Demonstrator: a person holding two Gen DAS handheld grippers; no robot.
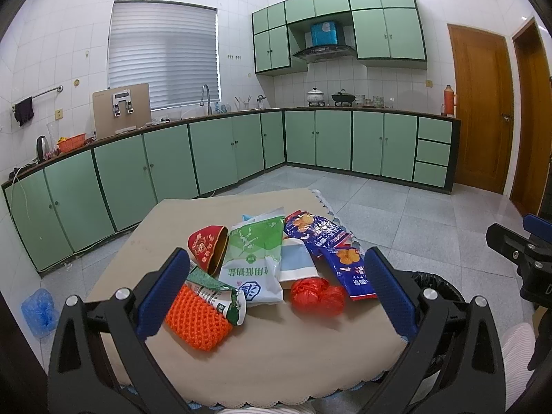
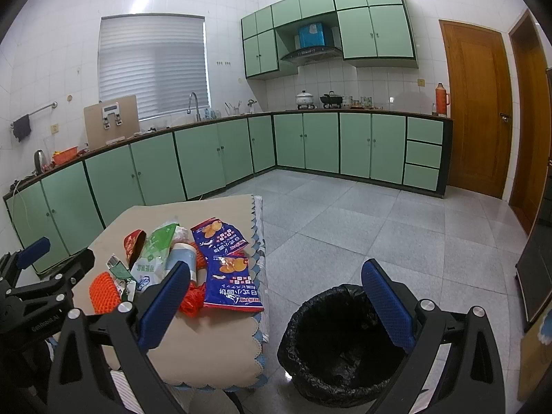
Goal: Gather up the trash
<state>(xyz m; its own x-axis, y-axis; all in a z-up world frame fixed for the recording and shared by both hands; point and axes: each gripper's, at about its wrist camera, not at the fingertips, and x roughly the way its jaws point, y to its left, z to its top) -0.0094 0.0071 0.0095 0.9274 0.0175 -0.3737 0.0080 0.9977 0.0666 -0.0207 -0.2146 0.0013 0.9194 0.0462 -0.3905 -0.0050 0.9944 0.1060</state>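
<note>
Trash [image 1: 276, 262] is lying ahead of both gaping, empty tools; the right tool [image 2: 276, 296] should probably be pinching one wrapper [image 2: 232, 283] squarely before swinging to the bin [image 2: 341, 341] beneath it.

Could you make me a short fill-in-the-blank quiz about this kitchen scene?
1. The trash bin beside the table is lined with a ____ bag.
2. The crumpled plastic bag lying on the table is ____.
3. The snack wrappers with biscuit pictures are mostly ____.
4. Both tools, left tool and right tool, have their jaws ____.

Missing words: black; red; blue; open
</note>
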